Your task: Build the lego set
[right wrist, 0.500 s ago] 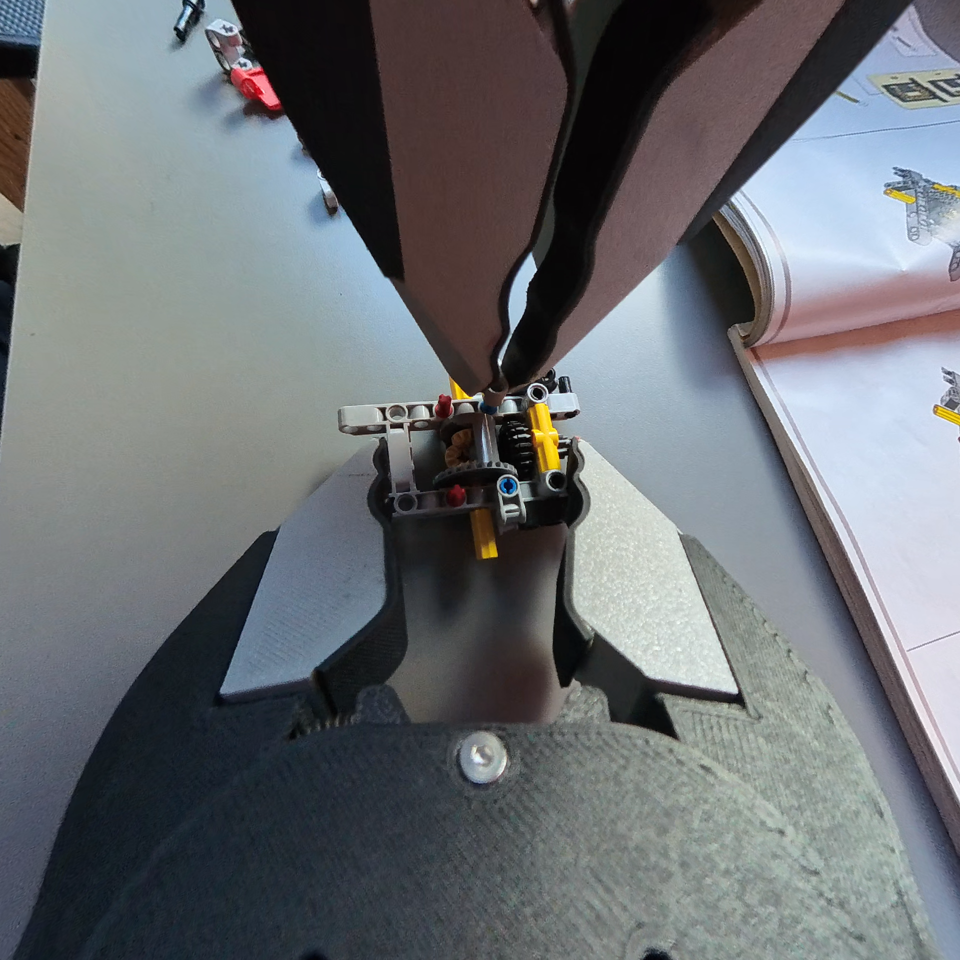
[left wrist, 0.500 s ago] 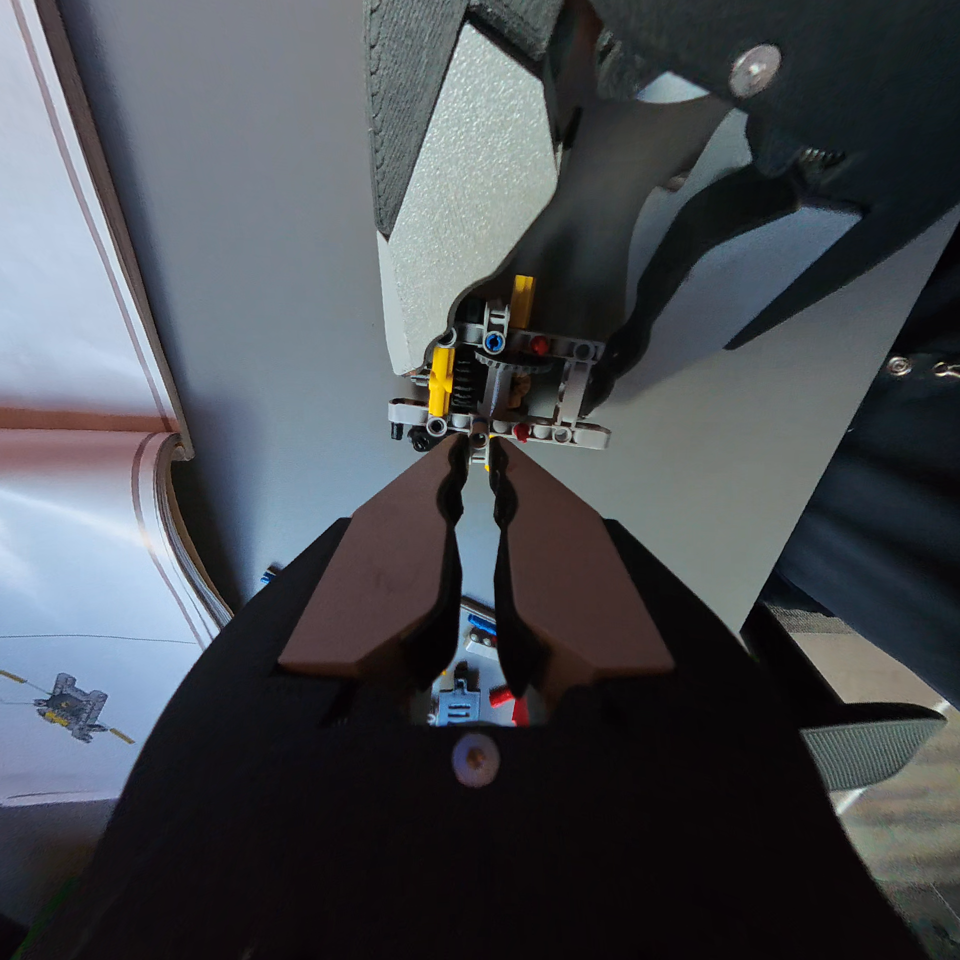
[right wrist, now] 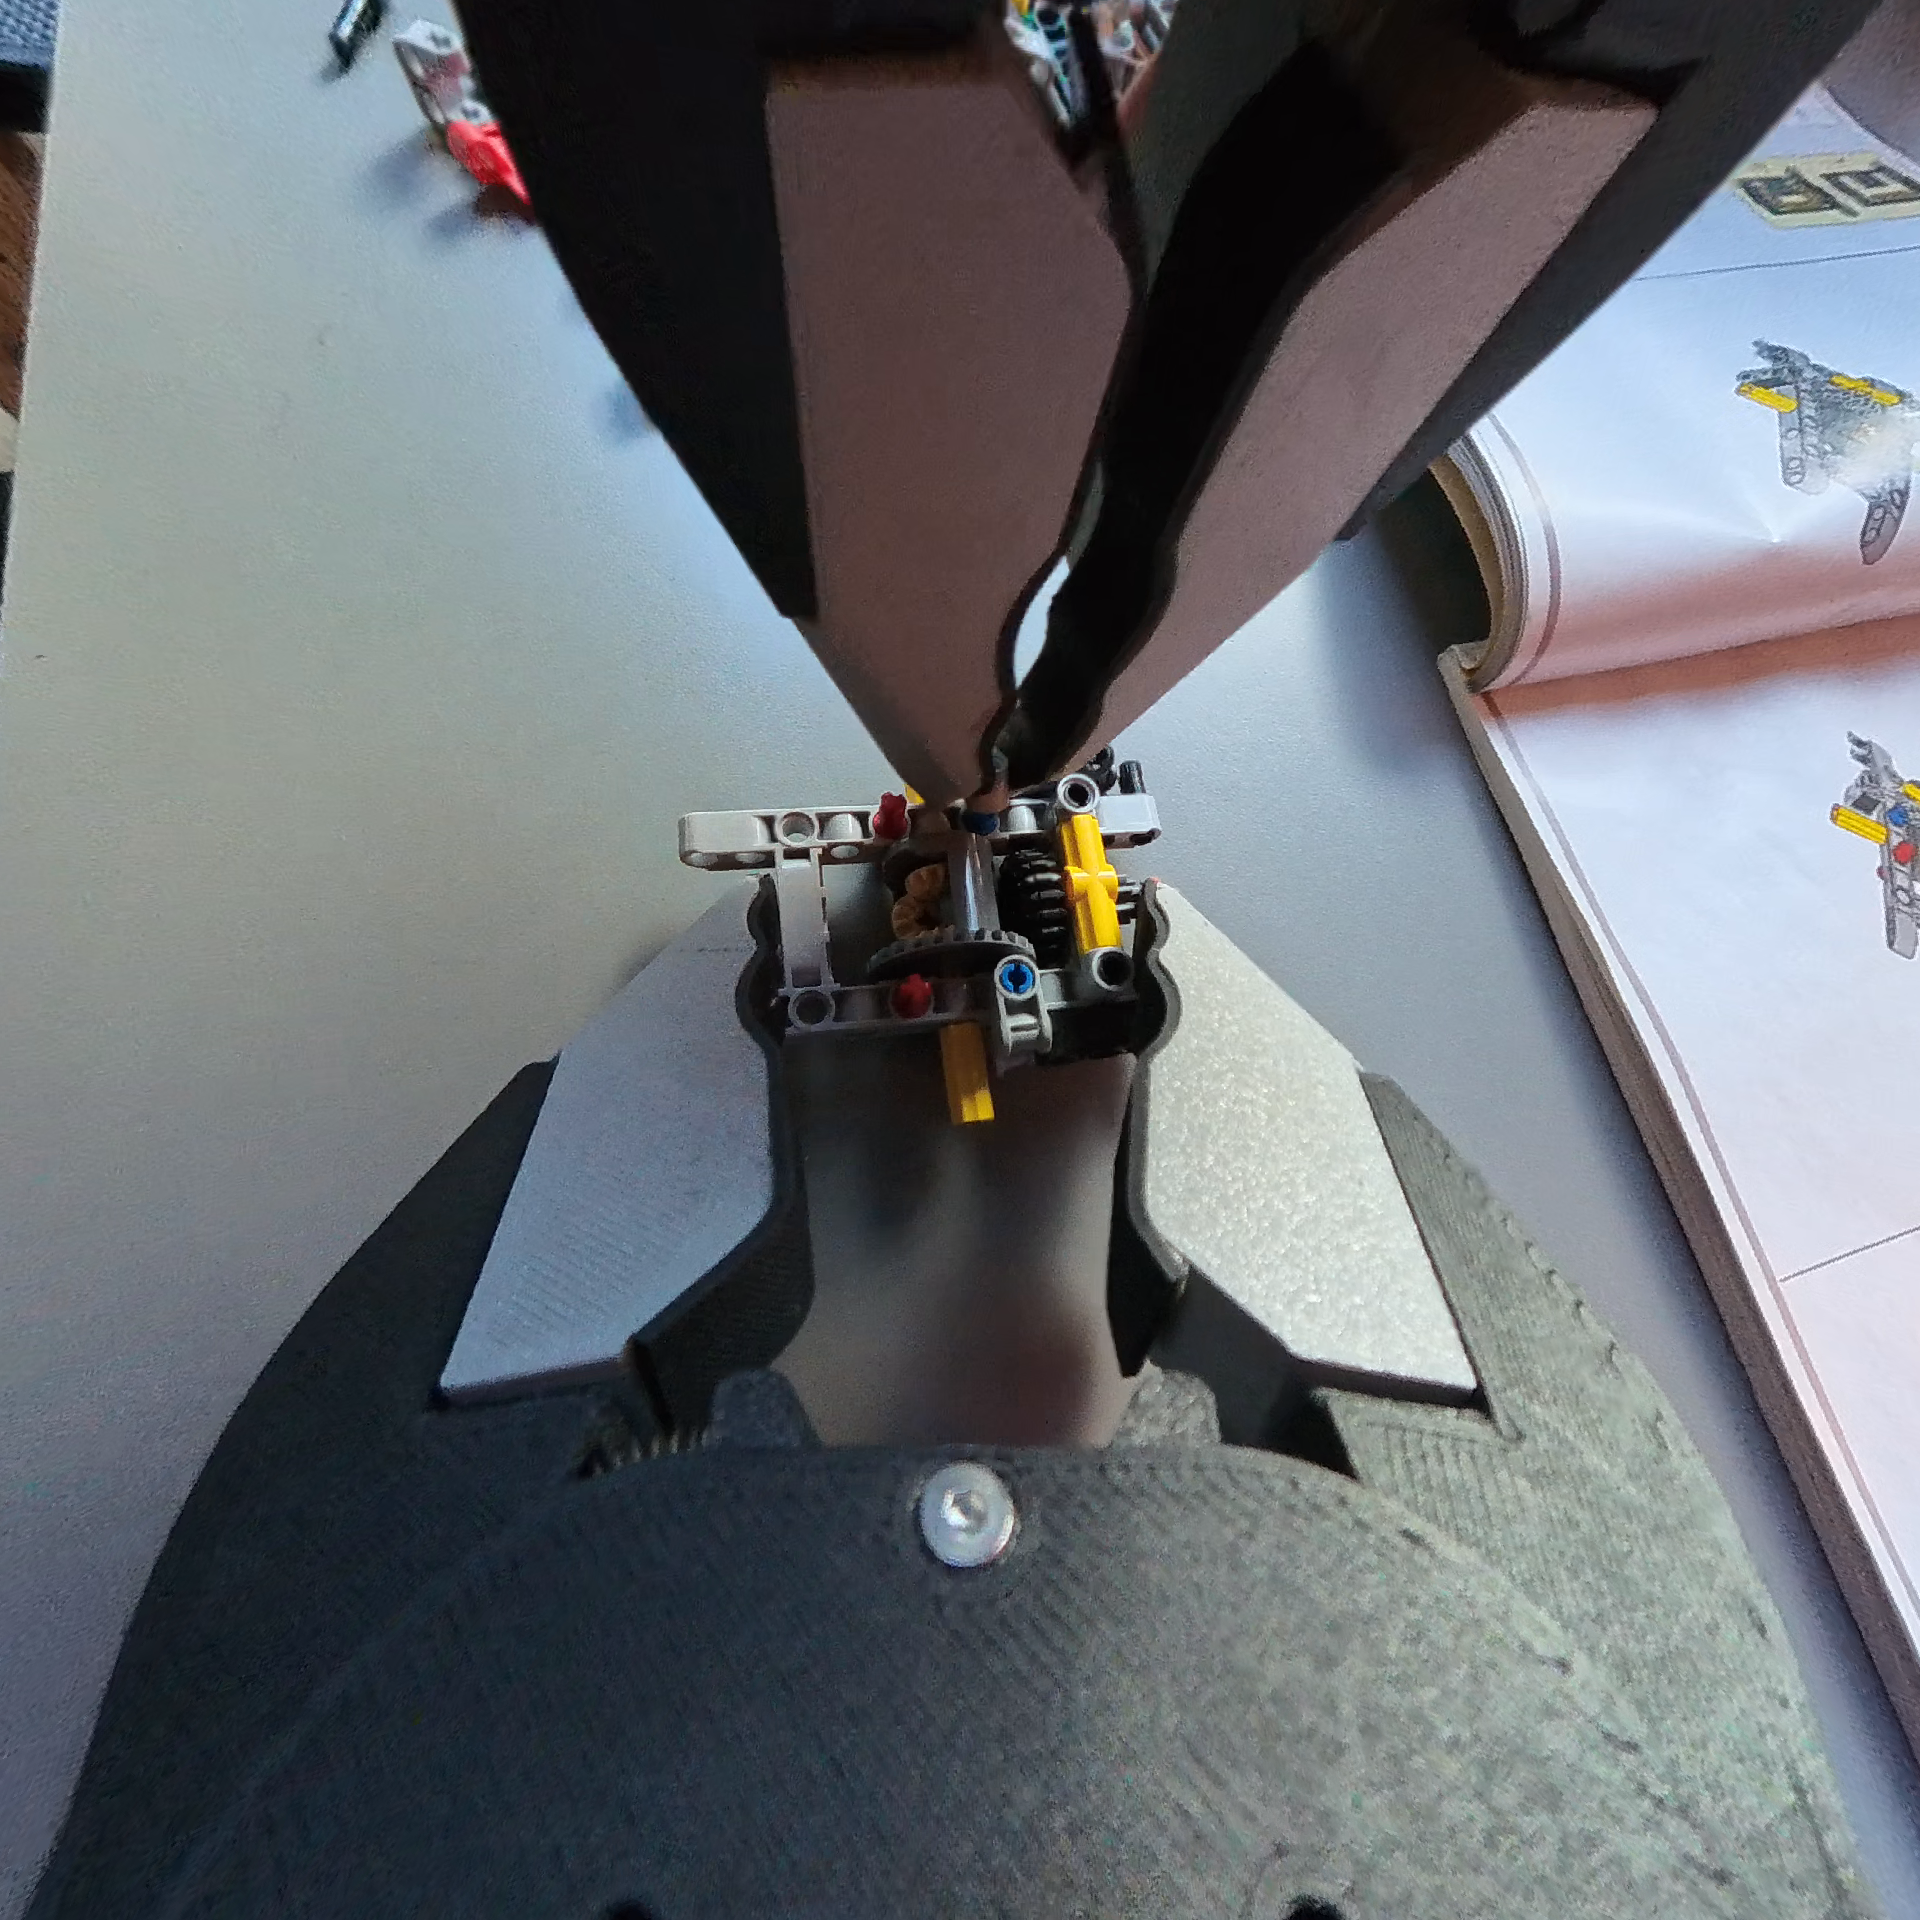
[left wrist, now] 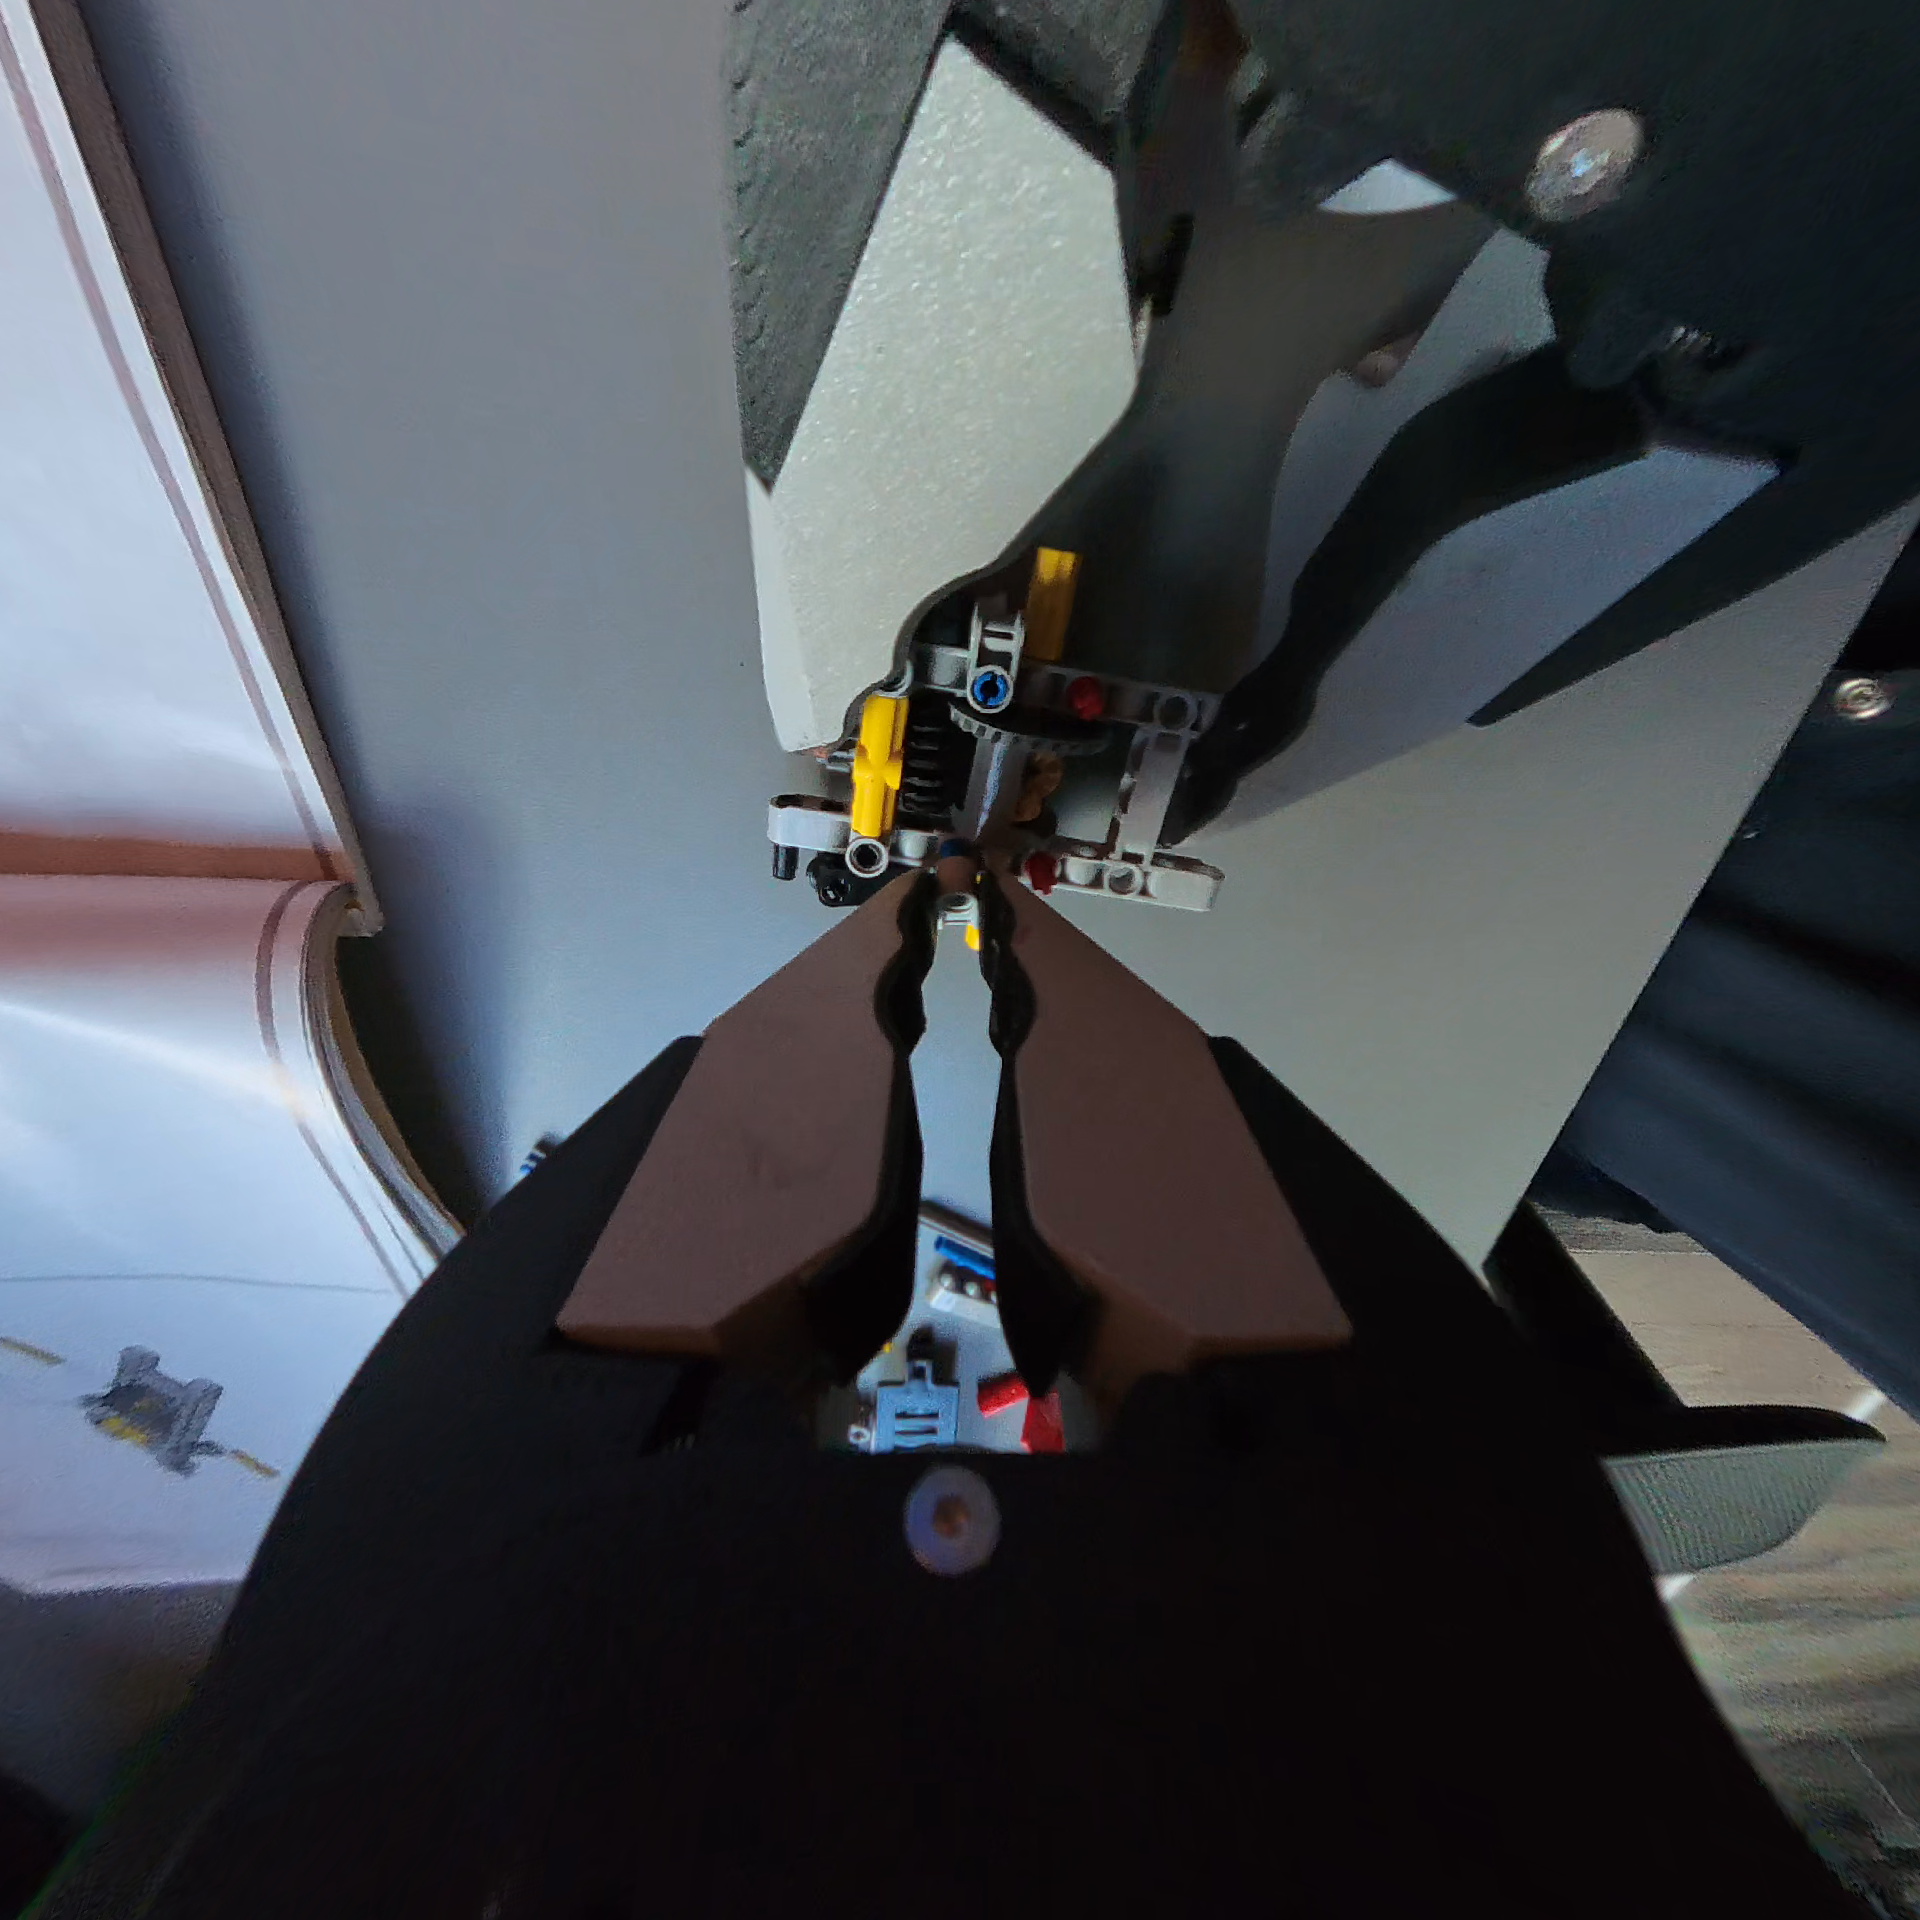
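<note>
The right tool [right wrist: 961,977] clamps the grey gear assembly [right wrist: 935,914] above the tabletop [right wrist: 312,623]; the left tool [left wrist: 954,894], nearly closed, pinches a small pin [left wrist: 953,881] at its frame. Best pushed straight and square.

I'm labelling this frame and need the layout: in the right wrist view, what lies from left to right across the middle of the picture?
Bare grey table → toy-brick gear assembly held between the right gripper's grey fingers, with the left gripper's brown tips on its far edge → open instruction booklet.
</note>
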`<state>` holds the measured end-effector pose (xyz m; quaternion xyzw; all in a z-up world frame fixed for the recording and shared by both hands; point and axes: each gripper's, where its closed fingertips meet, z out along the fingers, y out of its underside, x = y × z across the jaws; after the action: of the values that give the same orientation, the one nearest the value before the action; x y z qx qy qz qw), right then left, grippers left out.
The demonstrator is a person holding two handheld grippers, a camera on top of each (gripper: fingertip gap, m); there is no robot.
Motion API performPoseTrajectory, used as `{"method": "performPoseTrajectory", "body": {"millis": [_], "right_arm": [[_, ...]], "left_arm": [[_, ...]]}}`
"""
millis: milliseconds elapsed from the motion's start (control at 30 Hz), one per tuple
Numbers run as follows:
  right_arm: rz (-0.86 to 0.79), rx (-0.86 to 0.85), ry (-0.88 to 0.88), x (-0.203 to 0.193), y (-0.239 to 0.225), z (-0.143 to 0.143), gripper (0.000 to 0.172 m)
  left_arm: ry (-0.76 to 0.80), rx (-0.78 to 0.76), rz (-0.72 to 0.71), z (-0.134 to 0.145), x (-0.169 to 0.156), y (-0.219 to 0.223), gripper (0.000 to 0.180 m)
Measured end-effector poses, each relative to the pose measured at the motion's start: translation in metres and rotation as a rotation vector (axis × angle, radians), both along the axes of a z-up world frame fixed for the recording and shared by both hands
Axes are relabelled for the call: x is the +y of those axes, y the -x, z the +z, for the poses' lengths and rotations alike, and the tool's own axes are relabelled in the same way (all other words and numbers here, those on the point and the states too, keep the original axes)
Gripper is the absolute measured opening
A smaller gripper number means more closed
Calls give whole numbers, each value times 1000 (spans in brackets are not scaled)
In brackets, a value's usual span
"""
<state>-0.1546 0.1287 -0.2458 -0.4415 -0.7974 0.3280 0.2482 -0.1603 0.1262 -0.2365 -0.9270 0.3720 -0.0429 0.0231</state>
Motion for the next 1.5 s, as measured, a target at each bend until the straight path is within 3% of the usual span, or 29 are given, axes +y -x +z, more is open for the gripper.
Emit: {"method": "performPoseTrajectory", "body": {"millis": [333,467,567,700,767,900,1033,1367,1500], "right_arm": [[27,36,25,-3,-1,6,66],[39,124,134,-3,-3,27,65],[39,152,216,0,-4,37,58],[9,164,159,4,0,35,59],[4,187,223,1,1,45,52],[-36,231,439,-1,2,75,23],[-94,184,622,-7,7,82,27],[-130,134,859,-7,12,92,9],[-155,114,915,-4,12,88,12]], "left_arm": [[-228,-23,59,12,-3,27,6],[-489,-49,26,32,5,21,6],[-668,34,-9,42,8,26,6],[-869,99,-60,59,9,22,5],[-939,104,-100,67,7,13,5],[-942,202,-125,64,3,12,5],[-961,274,-106,67,5,12,5],[-1007,397,-178,74,10,5,5],[-1010,431,-191,74,12,3,5]]}}
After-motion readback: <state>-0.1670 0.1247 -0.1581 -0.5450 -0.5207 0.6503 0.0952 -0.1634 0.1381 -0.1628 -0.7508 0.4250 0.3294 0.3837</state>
